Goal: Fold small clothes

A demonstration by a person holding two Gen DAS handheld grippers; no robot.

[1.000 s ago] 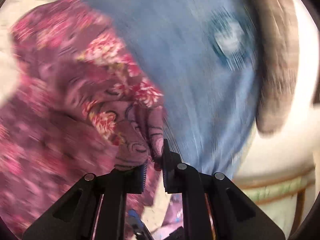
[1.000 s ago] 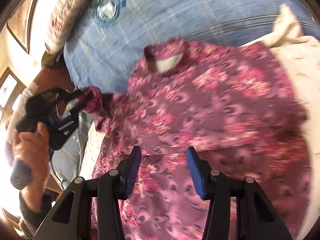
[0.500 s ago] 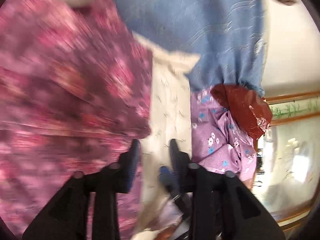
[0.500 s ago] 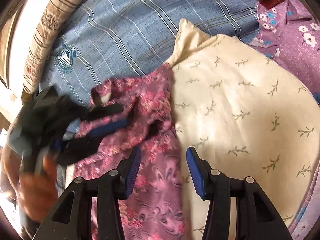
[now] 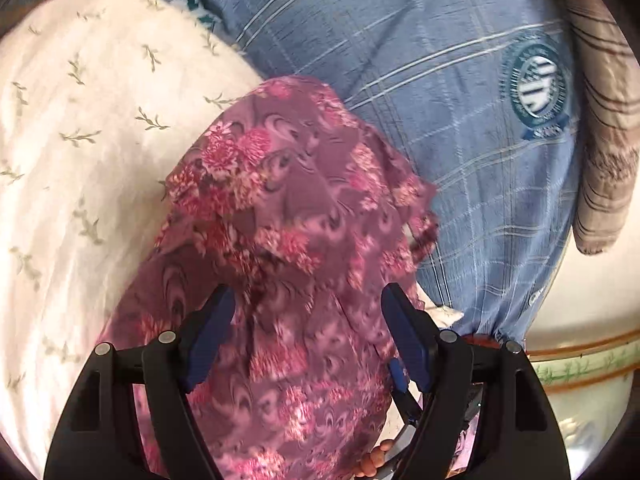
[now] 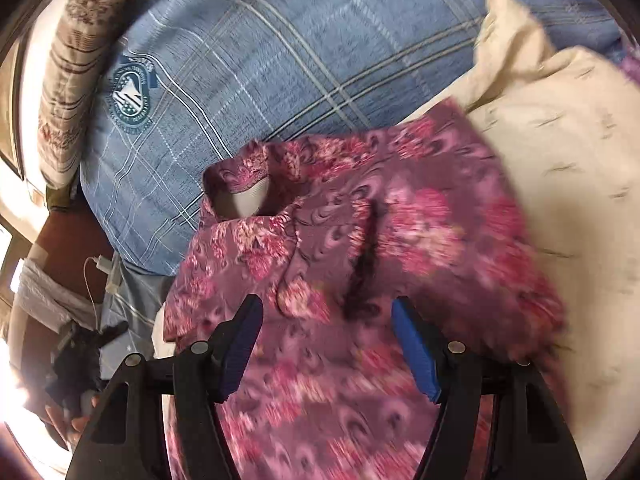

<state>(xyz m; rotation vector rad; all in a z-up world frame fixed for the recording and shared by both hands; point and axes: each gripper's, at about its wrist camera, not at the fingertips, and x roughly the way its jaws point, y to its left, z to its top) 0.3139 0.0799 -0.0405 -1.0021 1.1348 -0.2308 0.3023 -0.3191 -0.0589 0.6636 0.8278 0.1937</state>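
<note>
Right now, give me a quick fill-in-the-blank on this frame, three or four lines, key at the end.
1. Both the left tongs and the right tongs are ____.
2. The floral shirt is mostly ____ in colour.
3. The shirt's collar lies against the ____ plaid bedcover.
4. The cream cloth carries a small ____ print.

Missing words: open; purple; blue; leaf

A home bedroom: blue plaid bedding (image 6: 280,60), a cream pillow (image 5: 80,140) (sprig-printed).

You worked a soft, matt printed cloth shirt (image 6: 360,240) over a woven blue bedsheet (image 6: 280,60); gripper pads (image 6: 414,350) looked ribbed.
</note>
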